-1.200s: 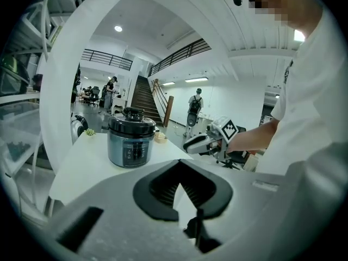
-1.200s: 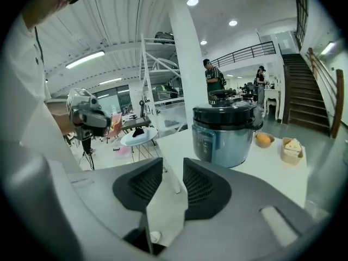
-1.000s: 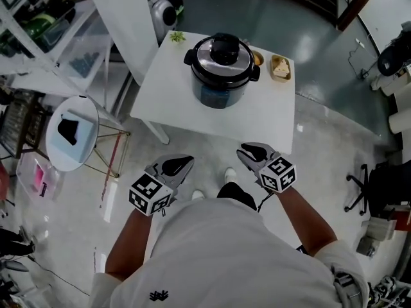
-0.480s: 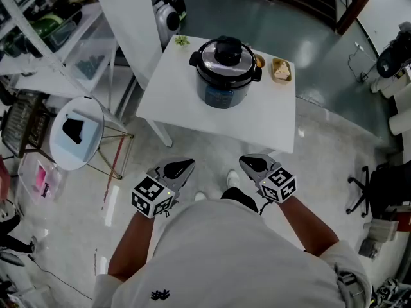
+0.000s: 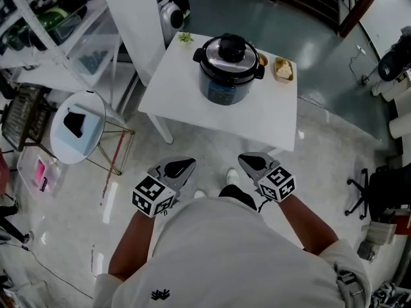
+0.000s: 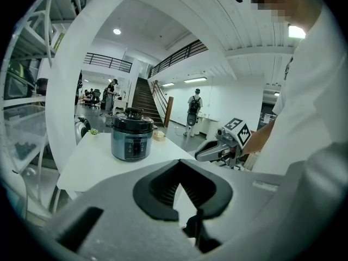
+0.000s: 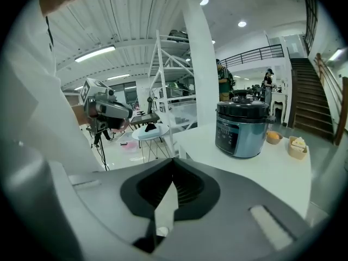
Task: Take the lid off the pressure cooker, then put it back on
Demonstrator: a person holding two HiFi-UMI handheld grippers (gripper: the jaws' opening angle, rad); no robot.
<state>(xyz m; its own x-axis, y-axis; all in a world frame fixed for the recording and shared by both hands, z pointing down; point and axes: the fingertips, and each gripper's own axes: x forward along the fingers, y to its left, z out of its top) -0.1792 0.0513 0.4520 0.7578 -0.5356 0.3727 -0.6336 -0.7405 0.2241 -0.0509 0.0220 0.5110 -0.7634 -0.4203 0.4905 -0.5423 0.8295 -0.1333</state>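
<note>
The pressure cooker (image 5: 229, 76) stands at the far side of a white table (image 5: 257, 117), its steel lid with a black knob (image 5: 232, 46) in place. Both grippers hang close to my body, short of the table's near edge and well apart from the cooker. My left gripper (image 5: 183, 164) is shut and holds nothing. The jaws of my right gripper (image 5: 247, 160) have just been closing and are now shut on nothing. The cooker (image 6: 131, 140) shows beyond the closed left gripper (image 6: 177, 163), and the cooker (image 7: 242, 128) shows past the closed right gripper (image 7: 173, 162).
A small tray of food (image 5: 282, 68), an orange (image 5: 259, 59) and a little plant (image 5: 185, 38) sit behind the cooker. A round side table (image 5: 77, 130), metal shelving (image 5: 51, 37) and a white column (image 5: 131, 18) stand to the left. A chair base (image 5: 359, 185) is at the right.
The head view has shifted slightly, so the table sits a little further right. My right gripper has drawn a bit nearer my body. The left gripper has hardly moved.
</note>
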